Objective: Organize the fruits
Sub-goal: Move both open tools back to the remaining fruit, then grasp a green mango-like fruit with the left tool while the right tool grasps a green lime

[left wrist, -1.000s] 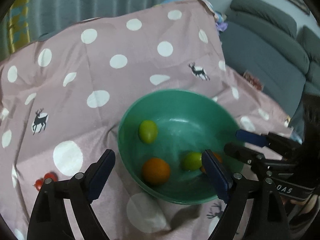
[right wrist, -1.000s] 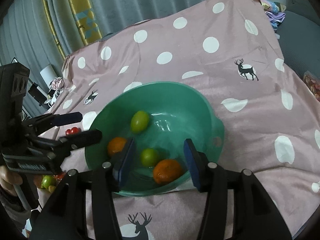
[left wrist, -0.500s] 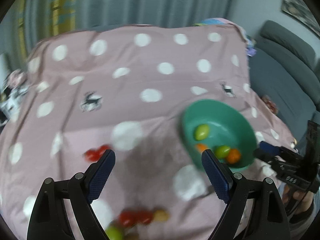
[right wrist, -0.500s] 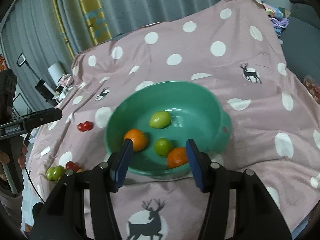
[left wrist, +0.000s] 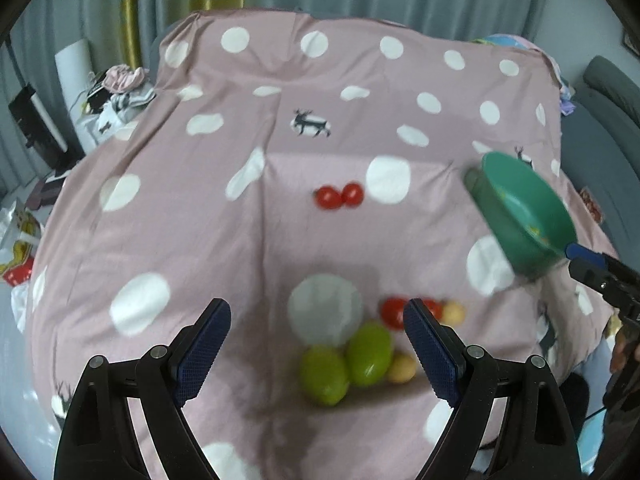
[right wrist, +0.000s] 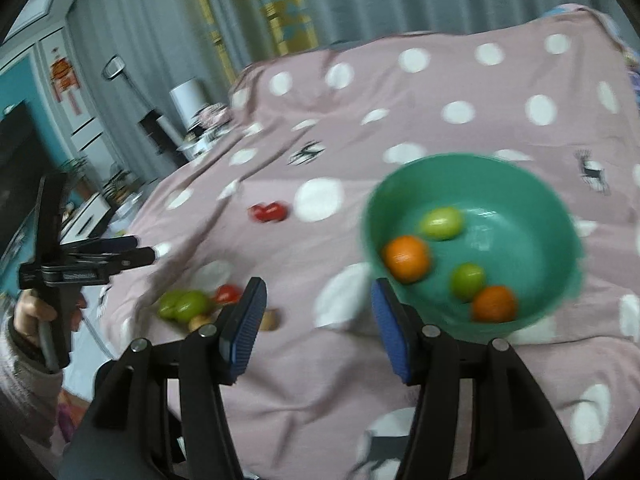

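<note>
My left gripper [left wrist: 316, 308] stands open above a loose pile on the spotted pink cloth [left wrist: 280, 128]: two green fruits [left wrist: 368, 354], red tomatoes [left wrist: 394, 312] and small yellowish fruits [left wrist: 402, 368]. Nothing is between its fingers. Two more red tomatoes [left wrist: 338, 196] lie farther back. The green bowl [right wrist: 532, 216] holds two oranges [right wrist: 406, 258] and two green fruits [right wrist: 440, 222]. My right gripper [right wrist: 318, 286] is open and holds nothing, just left of the bowl's near rim. The bowl [left wrist: 520, 208] also shows at the right of the left wrist view.
The cloth drops off at its near and side edges. A grey sofa [left wrist: 608, 120] stands to the right. Clutter and a white roll [left wrist: 76, 64] sit at the back left. A hand [right wrist: 36, 312] holds the left gripper [right wrist: 136, 250] at the left.
My left gripper swung left from over the bowl to over the fruit pile. My right gripper drew back and left from the bowl, and its jaws stand a little wider.
</note>
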{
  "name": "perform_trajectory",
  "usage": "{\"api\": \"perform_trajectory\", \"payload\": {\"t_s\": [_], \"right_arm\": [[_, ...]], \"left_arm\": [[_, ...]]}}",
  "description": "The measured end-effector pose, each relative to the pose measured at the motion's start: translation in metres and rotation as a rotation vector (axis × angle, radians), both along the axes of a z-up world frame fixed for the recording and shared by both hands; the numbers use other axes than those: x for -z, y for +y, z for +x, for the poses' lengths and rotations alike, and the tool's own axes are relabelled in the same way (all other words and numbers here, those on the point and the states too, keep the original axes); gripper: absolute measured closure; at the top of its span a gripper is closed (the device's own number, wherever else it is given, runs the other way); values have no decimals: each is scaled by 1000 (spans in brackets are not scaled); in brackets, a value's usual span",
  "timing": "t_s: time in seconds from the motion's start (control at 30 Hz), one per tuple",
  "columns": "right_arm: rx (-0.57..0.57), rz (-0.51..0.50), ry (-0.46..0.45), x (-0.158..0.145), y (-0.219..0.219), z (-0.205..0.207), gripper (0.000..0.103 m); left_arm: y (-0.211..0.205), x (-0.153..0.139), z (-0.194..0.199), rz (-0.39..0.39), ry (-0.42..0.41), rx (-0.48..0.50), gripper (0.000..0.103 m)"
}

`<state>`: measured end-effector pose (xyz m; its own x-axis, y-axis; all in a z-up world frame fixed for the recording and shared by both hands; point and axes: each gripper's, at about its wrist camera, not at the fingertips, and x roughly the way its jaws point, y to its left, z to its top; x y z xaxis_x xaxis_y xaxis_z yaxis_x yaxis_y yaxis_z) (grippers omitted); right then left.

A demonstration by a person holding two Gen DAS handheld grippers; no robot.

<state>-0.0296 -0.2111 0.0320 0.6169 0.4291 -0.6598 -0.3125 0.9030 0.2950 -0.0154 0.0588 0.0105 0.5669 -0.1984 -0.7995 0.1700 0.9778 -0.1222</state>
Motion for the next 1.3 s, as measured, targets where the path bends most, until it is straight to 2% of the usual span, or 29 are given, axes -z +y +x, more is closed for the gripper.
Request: {"api": "perform_trajectory", "payload": {"t_s": [0.2, 0.27, 0.37, 0.53, 0.6, 0.63, 1.03, 1.3], "right_arm": [[-197, 31, 60, 13, 60, -9, 48], [-241, 58, 95, 20, 76, -7, 49], [-279, 62, 133, 31, 101, -2, 55], [-306, 93, 201, 45, 126, 10, 61], [-315, 102, 218, 49, 132, 16, 63], [-319, 99, 225, 51, 136, 18, 64], [-345, 44, 292, 73, 157, 46, 63], [-360, 45, 332, 79, 166, 65, 63]], "left_arm": [[-6, 15, -24, 137, -6, 136, 15], [-7, 19, -27, 165, -11, 162, 20], [-6, 24, -27, 138, 1, 185, 29], [-14, 31, -26, 148, 0, 252, 31], [-17, 34, -24, 153, 9, 276, 42], [-19, 35, -23, 151, 12, 286, 44], [-15, 50, -10, 141, 66, 324, 49], [-12, 60, 2, 88, 130, 334, 51]]}}
